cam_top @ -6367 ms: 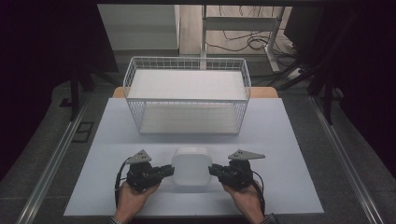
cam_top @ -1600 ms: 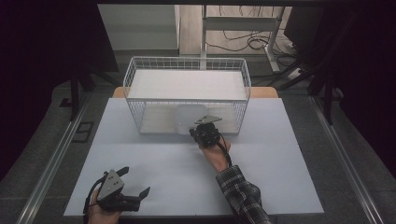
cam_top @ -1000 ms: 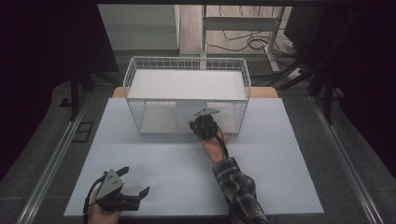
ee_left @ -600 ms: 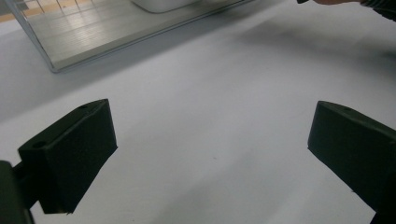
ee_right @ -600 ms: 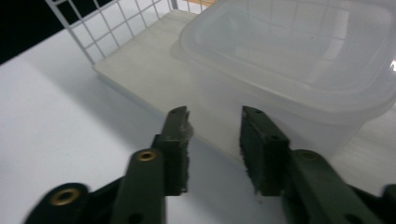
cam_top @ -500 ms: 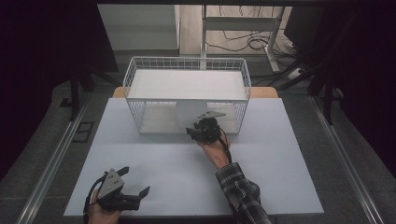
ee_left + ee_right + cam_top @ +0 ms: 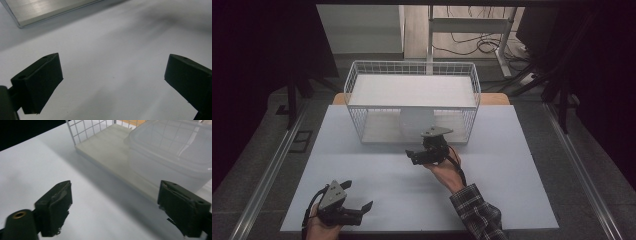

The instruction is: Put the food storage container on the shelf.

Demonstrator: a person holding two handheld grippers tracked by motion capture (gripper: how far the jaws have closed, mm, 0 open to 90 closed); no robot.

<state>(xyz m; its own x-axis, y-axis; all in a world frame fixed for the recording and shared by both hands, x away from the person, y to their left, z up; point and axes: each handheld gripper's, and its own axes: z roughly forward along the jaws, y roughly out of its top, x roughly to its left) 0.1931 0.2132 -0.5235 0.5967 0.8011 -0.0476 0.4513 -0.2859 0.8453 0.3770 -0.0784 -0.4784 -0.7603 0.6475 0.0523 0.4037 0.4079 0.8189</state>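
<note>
The right gripper [image 7: 412, 155] has drawn back from the wire rack [image 7: 357, 117], jaws just opened wide and empty; the frosted plastic tub [image 7: 416, 120] now sits on its lower shelf. Left gripper [image 7: 364, 210] stays wide, empty

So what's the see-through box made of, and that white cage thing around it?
The cloudy, see-through lidded box looks like plastic: light glints on its smooth lid and you can faintly see the grid through it. The white basket looks like thin metal wire with a white coating, judging by its fine open grid, though it could be something else.
</note>
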